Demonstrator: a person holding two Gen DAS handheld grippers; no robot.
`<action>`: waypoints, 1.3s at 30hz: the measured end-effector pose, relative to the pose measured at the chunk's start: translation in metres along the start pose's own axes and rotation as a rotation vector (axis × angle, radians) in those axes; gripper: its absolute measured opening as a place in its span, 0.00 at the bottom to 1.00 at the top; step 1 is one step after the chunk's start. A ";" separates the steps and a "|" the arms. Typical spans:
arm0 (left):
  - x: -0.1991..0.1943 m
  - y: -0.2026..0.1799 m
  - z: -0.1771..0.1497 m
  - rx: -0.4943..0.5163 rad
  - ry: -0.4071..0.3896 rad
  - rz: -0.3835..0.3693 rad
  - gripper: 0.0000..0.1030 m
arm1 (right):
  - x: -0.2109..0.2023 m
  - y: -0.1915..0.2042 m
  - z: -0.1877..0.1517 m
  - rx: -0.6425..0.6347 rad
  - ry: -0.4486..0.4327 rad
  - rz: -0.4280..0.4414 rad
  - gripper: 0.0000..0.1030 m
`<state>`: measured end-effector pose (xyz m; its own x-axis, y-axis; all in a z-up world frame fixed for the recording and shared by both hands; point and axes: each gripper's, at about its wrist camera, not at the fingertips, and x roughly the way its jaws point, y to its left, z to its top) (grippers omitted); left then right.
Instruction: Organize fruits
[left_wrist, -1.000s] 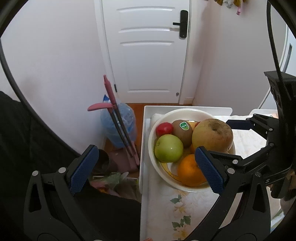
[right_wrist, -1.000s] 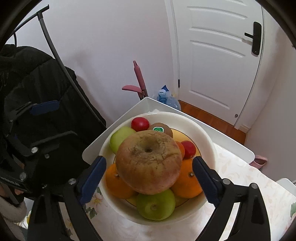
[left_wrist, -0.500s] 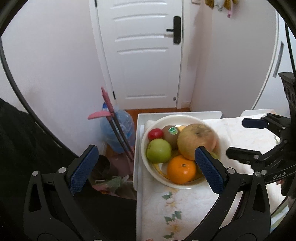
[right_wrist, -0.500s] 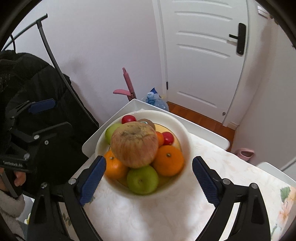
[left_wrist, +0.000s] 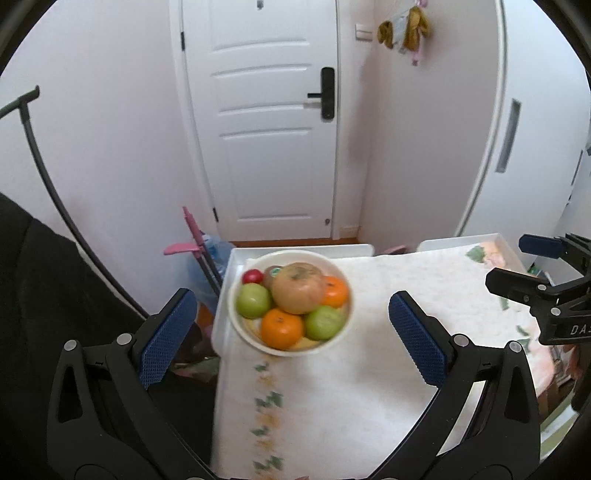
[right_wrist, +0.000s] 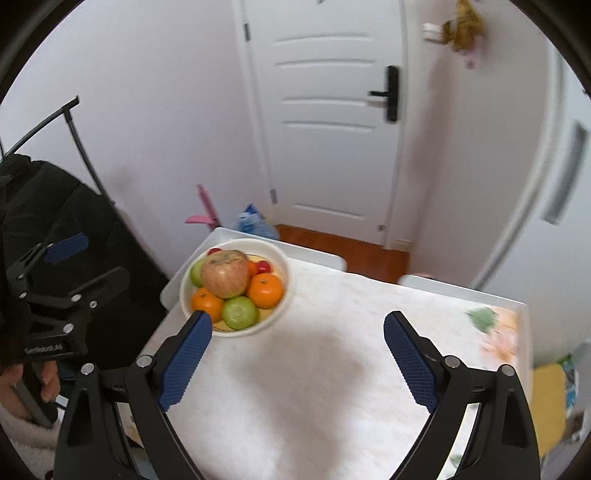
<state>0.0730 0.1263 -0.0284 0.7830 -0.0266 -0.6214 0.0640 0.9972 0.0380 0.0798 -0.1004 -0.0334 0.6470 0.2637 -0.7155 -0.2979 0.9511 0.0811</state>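
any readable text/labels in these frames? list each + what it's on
"DAS", cut off at the frame edge: on the right gripper body, left wrist view.
White lettering on the left gripper body, right wrist view: too blurred to read.
Green sticker on the kiwi: too small to read.
Nothing else legible.

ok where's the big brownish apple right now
The big brownish apple sits on top of the pile in the white bowl, near the table's far left corner, ahead of both open grippers.

A white bowl (left_wrist: 236, 321) heaped with apples, oranges and small red fruits sits at the table's corner.
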 end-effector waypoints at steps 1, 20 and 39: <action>-0.008 -0.007 -0.002 0.000 -0.009 0.003 1.00 | -0.007 -0.001 -0.004 0.007 -0.006 -0.019 0.90; -0.057 -0.051 -0.024 0.017 -0.080 0.042 1.00 | -0.073 -0.026 -0.057 0.155 -0.052 -0.228 0.90; -0.062 -0.060 -0.023 0.020 -0.093 0.039 1.00 | -0.081 -0.034 -0.060 0.170 -0.065 -0.254 0.90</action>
<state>0.0065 0.0695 -0.0100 0.8391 0.0051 -0.5440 0.0438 0.9961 0.0770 -0.0050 -0.1639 -0.0201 0.7307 0.0187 -0.6824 -0.0027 0.9997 0.0245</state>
